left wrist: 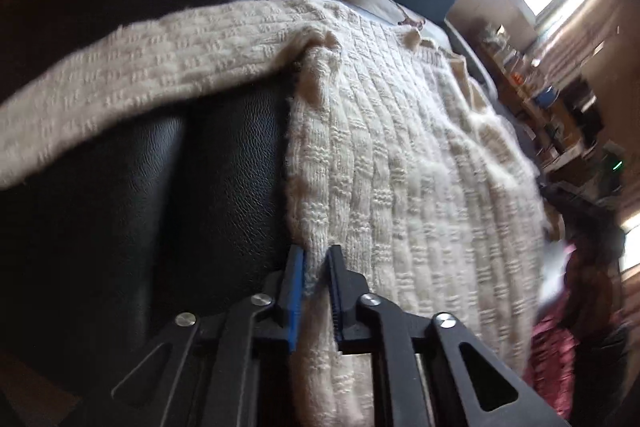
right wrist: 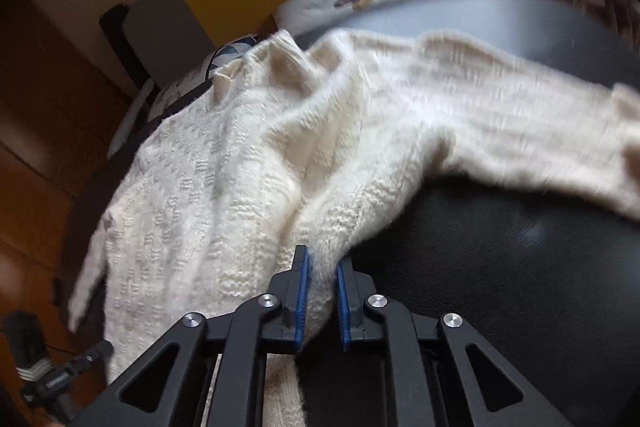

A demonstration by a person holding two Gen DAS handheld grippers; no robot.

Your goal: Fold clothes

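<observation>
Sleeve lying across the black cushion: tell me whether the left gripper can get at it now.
Probably not yet: the left gripper is shut on the sweater hem, though nothing blocks the sleeve.

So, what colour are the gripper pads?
Blue pads, clearest in the right wrist view, clamped on the cream sweater.

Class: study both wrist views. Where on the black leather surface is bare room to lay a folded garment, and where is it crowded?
Bare: black leather under the sleeve, left of the sweater; likewise right of the right gripper. Crowded: the sweater-covered middle, and where the left gripper pinches its edge.
</observation>
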